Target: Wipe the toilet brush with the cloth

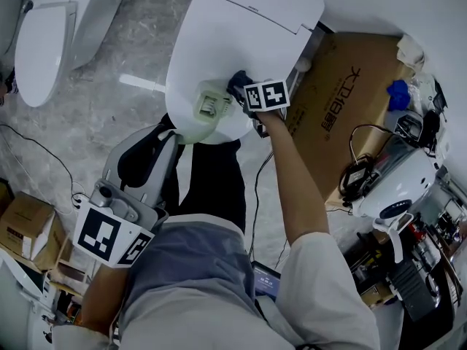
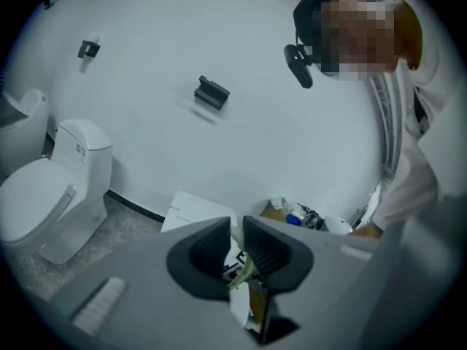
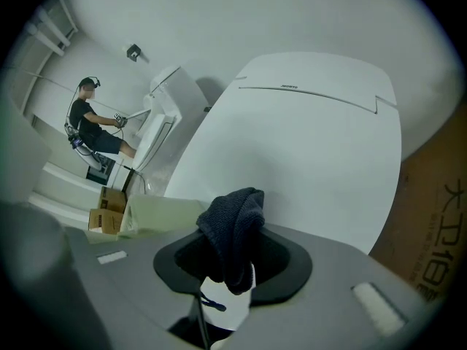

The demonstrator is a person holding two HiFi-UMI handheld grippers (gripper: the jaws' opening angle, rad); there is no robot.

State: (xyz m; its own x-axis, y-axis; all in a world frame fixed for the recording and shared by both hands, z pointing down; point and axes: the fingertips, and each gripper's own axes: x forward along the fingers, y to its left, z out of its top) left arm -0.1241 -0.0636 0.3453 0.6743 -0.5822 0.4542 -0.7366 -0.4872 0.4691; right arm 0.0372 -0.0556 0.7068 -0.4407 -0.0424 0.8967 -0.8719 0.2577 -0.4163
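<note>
A pale green toilet brush lies with its head [image 1: 209,105] on the closed white toilet lid [image 1: 244,28]. My left gripper [image 1: 165,134] is shut on its thin pale green handle [image 2: 245,268], low in the left gripper view [image 2: 237,245]. Just right of the brush head, my right gripper [image 1: 241,92] is shut on a dark blue cloth [image 1: 237,81]. In the right gripper view the cloth [image 3: 232,228] stands bunched between the jaws [image 3: 233,257], with the brush head [image 3: 164,214] close at its left over the lid [image 3: 314,152].
A second white toilet [image 1: 44,42] stands at the far left. A big cardboard sheet [image 1: 343,108] lies right of the toilet, with a white device [image 1: 398,184], cables and clutter beyond. Small boxes [image 1: 25,228] sit lower left. Another person [image 3: 91,126] stands in the distance.
</note>
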